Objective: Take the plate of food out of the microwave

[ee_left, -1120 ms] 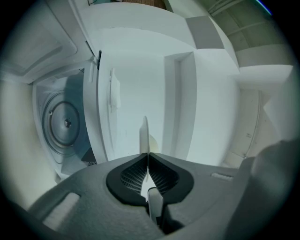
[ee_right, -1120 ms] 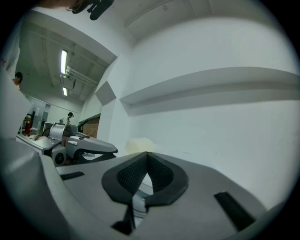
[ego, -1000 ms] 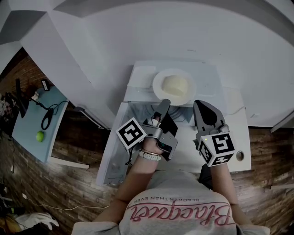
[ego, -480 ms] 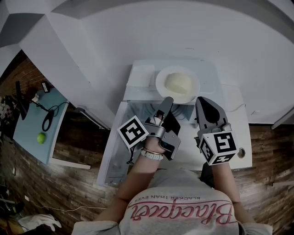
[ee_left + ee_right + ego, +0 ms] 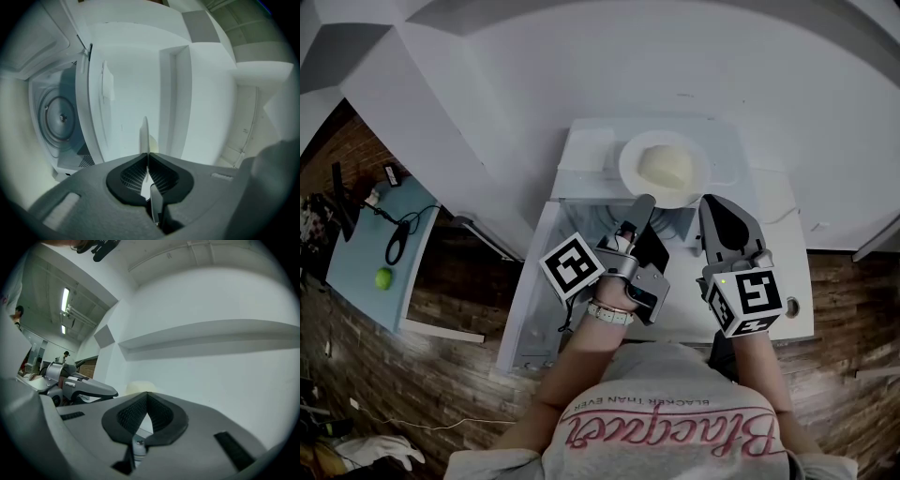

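A white plate [image 5: 630, 167] carrying a pale mound of food [image 5: 666, 167] hangs over the top of the white microwave [image 5: 584, 148]. My left gripper [image 5: 642, 202], rolled onto its side, is shut on the plate's near rim. That rim shows edge-on as a thin white blade [image 5: 144, 133] between the left gripper's [image 5: 147, 153] pads. The open cavity with its turntable [image 5: 61, 117] lies to the left. My right gripper [image 5: 710, 201] is shut and empty just right of the plate. In the right gripper view [image 5: 146, 393] the food [image 5: 136, 386] sits just past its tips, and the left gripper [image 5: 110, 392] is off to the left.
The microwave's door [image 5: 525, 300] stands swung open toward me at the left. The microwave rests on a white counter [image 5: 787, 234] against a white wall. Far left, a blue table [image 5: 356, 253] holds a green ball [image 5: 383, 277] and a black cable. The floor is wood.
The plate and both grippers have drifted very slightly up and to the right in the head view. Both grippers stay shut as before.
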Tool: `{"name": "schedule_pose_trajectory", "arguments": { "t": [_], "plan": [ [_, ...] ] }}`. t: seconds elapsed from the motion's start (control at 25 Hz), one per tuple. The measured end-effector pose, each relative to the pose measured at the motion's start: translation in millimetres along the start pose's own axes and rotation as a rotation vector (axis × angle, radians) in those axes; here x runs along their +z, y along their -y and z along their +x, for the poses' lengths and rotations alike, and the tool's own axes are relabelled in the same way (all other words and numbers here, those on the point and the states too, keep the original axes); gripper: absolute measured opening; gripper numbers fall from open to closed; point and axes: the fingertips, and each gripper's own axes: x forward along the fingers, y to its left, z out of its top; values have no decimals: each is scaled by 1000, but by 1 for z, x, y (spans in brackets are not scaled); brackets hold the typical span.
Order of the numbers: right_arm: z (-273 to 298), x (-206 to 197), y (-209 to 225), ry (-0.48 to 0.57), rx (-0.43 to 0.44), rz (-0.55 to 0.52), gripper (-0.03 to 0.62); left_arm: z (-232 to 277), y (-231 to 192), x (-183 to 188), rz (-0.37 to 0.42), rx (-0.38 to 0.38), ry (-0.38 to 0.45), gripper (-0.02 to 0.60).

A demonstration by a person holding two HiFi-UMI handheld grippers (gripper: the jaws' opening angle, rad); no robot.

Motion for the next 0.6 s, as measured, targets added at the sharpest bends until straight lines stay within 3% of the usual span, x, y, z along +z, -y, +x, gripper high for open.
{"name": "schedule_pose_trajectory", "arguments": {
  "t": [0.6],
  "plan": [
    [-7,-3,-4,-6,-6,-1,11,-8,3,-3,-2,-3,-2,14]
  ]
}}
